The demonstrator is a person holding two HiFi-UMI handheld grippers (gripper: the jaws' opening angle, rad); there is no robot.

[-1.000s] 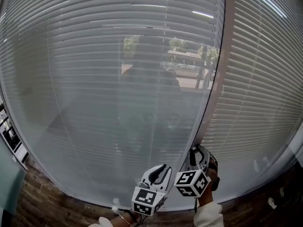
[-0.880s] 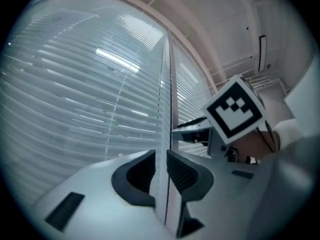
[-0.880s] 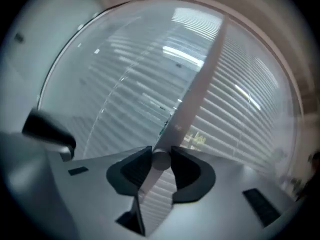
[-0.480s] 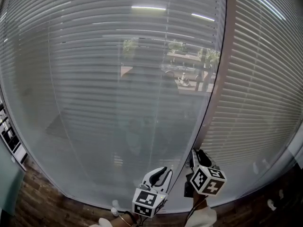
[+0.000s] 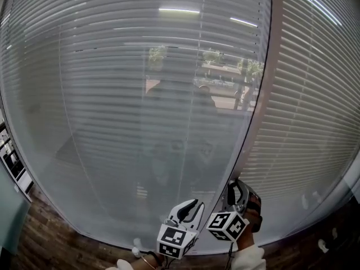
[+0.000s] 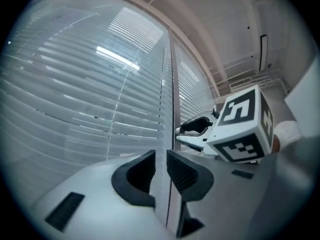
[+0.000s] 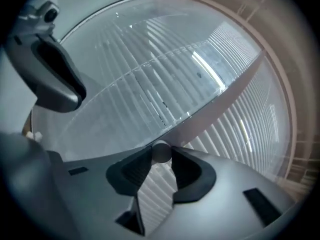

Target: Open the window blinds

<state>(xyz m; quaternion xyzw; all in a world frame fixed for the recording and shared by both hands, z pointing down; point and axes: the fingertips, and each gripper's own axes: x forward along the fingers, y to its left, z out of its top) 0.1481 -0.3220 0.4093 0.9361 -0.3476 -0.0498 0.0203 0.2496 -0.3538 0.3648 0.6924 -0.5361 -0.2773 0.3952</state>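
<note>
step: tilt slats, judged | R gripper (image 5: 236, 185) clamped on low end of thin grey tilt wand (image 5: 251, 111), right edge of pale grey horizontal-slat window blinds (image 5: 140, 94) | L gripper (image 5: 191, 207) jaws a slit apart, empty | tip: roll wand on own axis, firm hold, no pulling | R gripper view shows round wand tip betw jaws; head view doesn't
</note>
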